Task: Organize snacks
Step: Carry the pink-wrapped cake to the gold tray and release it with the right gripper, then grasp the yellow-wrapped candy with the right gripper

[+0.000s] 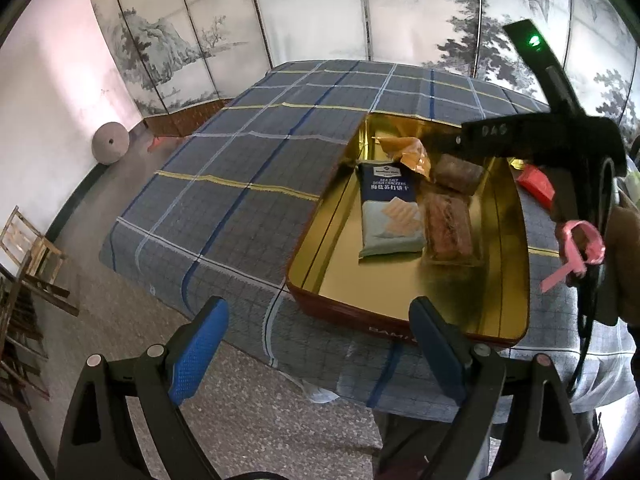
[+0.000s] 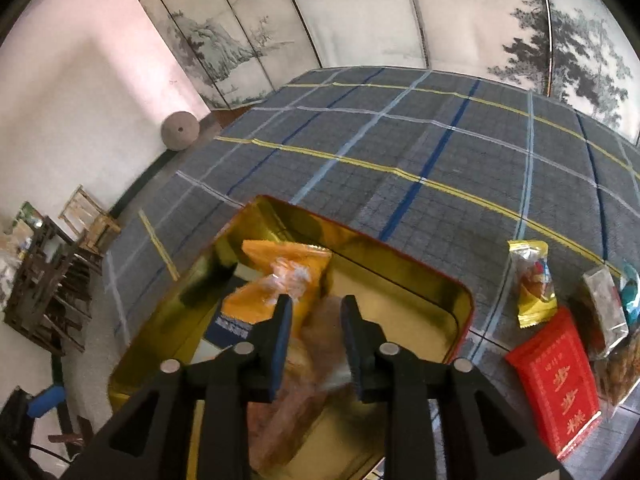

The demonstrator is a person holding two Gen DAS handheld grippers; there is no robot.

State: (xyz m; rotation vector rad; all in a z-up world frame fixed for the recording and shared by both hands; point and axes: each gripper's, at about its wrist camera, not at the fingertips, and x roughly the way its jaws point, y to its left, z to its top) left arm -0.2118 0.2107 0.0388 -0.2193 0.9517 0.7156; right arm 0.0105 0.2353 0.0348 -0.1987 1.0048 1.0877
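A gold-lined tin with red outer walls (image 1: 320, 252) sits on the plaid cloth. In it lie a blue soda cracker pack (image 1: 390, 210), an orange packet (image 1: 408, 152) and two brown clear-wrapped cakes (image 1: 446, 226). My left gripper (image 1: 316, 340) is open and empty at the tin's near rim. My right gripper (image 2: 316, 338) hovers over the tin (image 2: 460, 320), jaws partly apart around a brown wrapped cake (image 2: 320, 344); whether the pads touch it is unclear. It also shows in the left wrist view (image 1: 460, 140).
On the cloth right of the tin lie a red packet (image 2: 556, 384), a yellow-edged snack bag (image 2: 532, 284) and a silver packet (image 2: 604, 308). Plaid-covered table (image 2: 400, 140), folding screen behind, wooden chairs (image 1: 32, 248) at the left.
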